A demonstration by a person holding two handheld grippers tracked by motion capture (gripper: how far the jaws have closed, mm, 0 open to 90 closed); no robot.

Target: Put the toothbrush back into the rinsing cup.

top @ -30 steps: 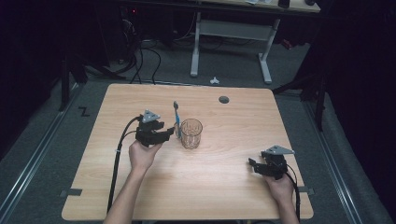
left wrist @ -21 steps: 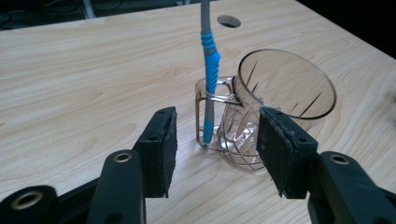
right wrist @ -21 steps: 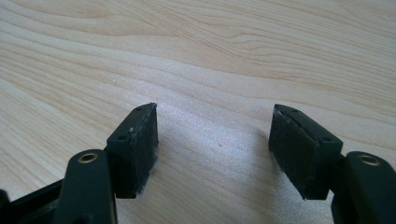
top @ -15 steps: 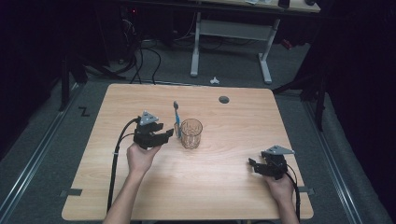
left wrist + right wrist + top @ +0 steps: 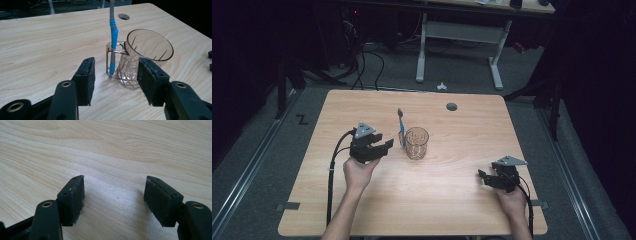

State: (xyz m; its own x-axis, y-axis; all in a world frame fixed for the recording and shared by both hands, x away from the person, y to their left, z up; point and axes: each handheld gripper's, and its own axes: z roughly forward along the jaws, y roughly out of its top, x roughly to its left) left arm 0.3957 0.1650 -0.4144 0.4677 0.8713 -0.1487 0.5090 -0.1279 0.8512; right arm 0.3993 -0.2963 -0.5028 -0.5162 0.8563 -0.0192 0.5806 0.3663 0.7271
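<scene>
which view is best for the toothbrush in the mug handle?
Left gripper view: the toothbrush stands upright through the handle of the glass mug, its blue grip sharp, just beyond the open left gripper. The high view shows it small beside the mug. The right gripper view faces bare table.

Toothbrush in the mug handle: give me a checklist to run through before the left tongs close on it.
1. Left tongs open: ok, jaws stand wide apart with nothing between the pads.
2. Toothbrush reachable: ok, it stands near upright, threaded through the handle of the glass mug, its lower end on the table.
3. Tongs lined up on the brush: ok, it sits between the two jaws in the left gripper view, though farther off.
4. Mug clear of the jaws: not ok, the right-hand jaw overlaps the mug body, so closing may knock it.
5. Right tongs out of the way: ok, open, low over bare table near the right edge.
6. Brush head free: cannot tell.
</scene>
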